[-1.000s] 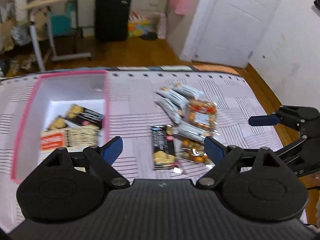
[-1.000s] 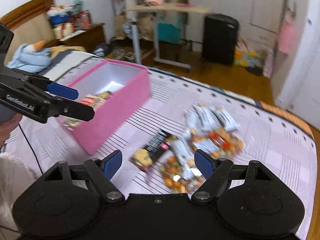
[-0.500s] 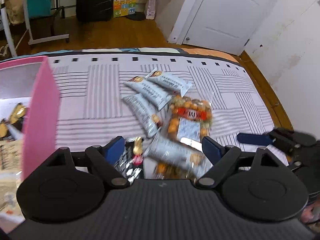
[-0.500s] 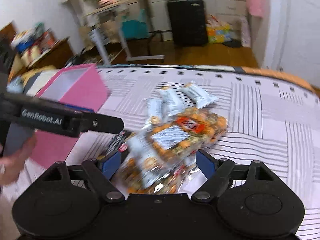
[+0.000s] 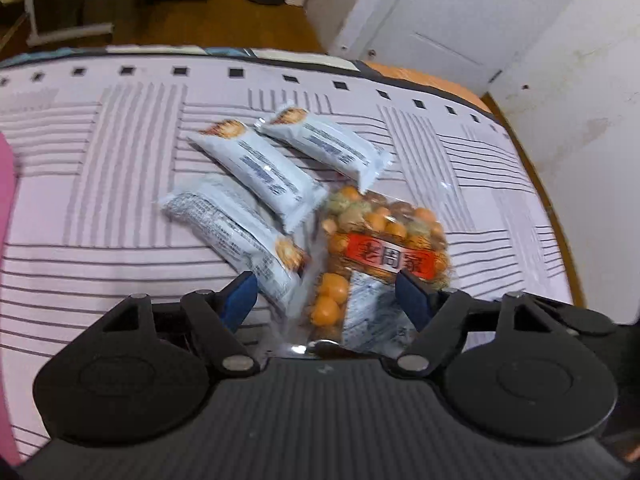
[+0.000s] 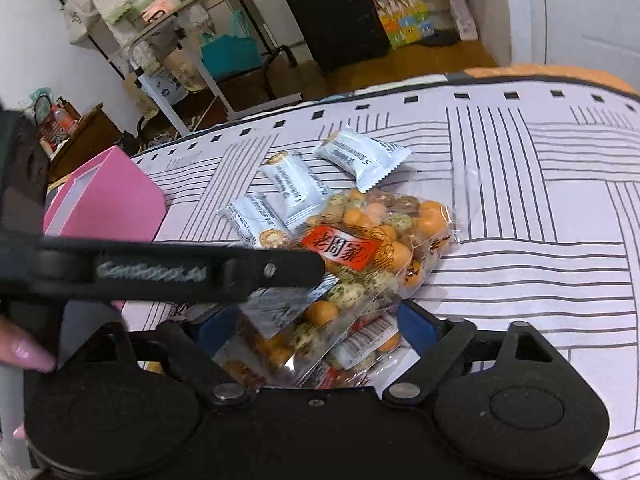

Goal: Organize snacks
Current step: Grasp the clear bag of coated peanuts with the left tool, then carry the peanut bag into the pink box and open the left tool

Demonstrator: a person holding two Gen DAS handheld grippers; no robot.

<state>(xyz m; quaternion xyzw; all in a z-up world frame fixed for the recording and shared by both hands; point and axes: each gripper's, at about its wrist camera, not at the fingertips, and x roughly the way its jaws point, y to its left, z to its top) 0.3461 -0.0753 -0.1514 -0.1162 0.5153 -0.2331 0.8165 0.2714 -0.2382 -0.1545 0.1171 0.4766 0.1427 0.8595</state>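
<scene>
**Both grippers low over the snack pile, no grip yet**

Far left in the right wrist view: pink box (image 6: 116, 196) at the edge of the striped bedspread (image 6: 540, 184), open side up, contents not visible from here. Judged to be where the snacks go.

Next across: three white-wrapped bars. Nearest bar (image 5: 236, 236) lies slantwise, its printed end just beside the left gripper's left finger. Middle bar (image 5: 260, 168) and far bar (image 5: 328, 146) lie side by side beyond it, edges nearly touching.

Centre-right: clear bag of orange nut snacks (image 5: 384, 248), red label up, touching the bars' near ends. A second clear snack bag (image 6: 320, 340) lies closer in, partly under the first.

Left gripper (image 5: 326, 300): fingers half spread, and they have just been closing. The lower end of the orange bag and a white packet sit between them; pads not seen pressing on either.

Right gripper (image 6: 316, 328): fingers spread wide, and they have just been opening. The second bag lies between them, no contact visible. The left gripper's body crosses this view as a dark bar.

Step in hand, as I read it: lining up to pick from the pile. Next move calls for settling on one packet per gripper, lowering until the pads flank it, closing, then carrying left to the box. Risk: loose, overlapping wrappers may drag neighbours along.
</scene>
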